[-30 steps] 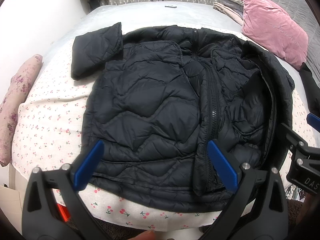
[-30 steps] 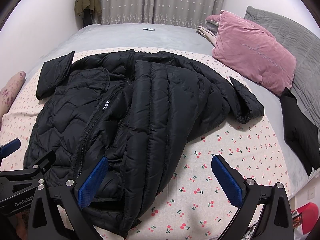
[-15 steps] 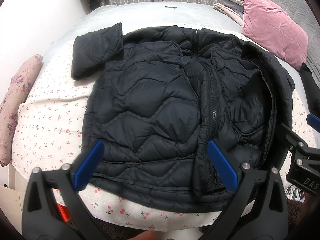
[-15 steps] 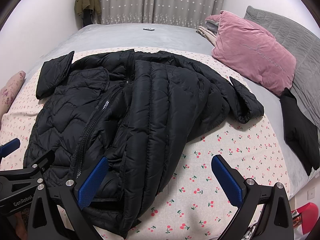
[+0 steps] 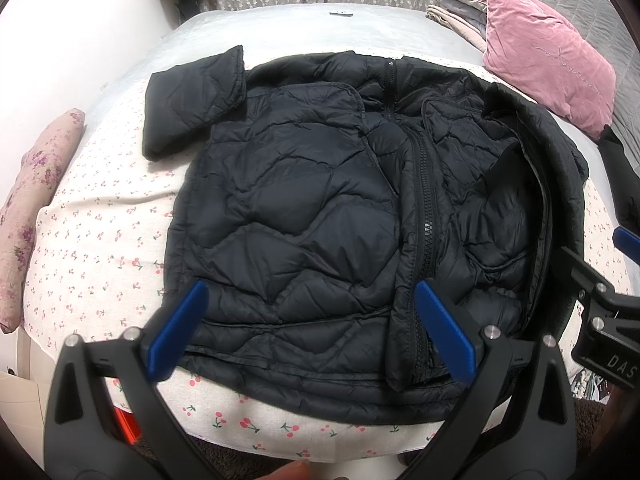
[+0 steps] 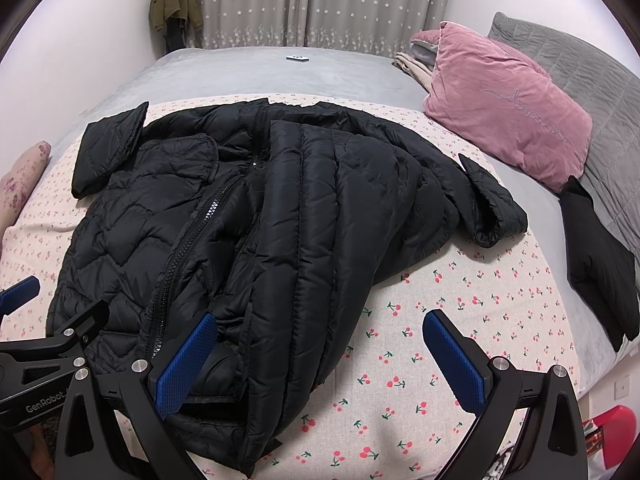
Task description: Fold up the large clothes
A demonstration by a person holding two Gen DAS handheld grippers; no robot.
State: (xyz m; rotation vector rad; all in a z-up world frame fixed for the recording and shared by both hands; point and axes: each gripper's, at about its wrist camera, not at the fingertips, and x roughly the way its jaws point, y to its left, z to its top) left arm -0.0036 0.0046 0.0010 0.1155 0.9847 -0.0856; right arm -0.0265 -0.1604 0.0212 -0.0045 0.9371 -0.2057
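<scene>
A black quilted puffer jacket (image 5: pixel 304 216) lies front up on the cherry-print sheet (image 5: pixel 100 248), zipper (image 5: pixel 424 216) down its middle. Its right side is folded over the body, seen in the right wrist view (image 6: pixel 320 220). One sleeve (image 5: pixel 192 104) sticks out at the far left; the other sleeve (image 6: pixel 488 204) lies to the right. My left gripper (image 5: pixel 308 332) is open and empty above the jacket's near hem. My right gripper (image 6: pixel 320 360) is open and empty, over the folded side's near edge and the sheet.
A pink velvet pillow (image 6: pixel 508 108) and grey quilt (image 6: pixel 592 80) lie at the far right. A black garment (image 6: pixel 600 264) lies on the right edge. A floral bolster (image 5: pixel 36 208) lies at the left. A small remote (image 6: pixel 298 58) sits on the grey blanket (image 6: pixel 240 76).
</scene>
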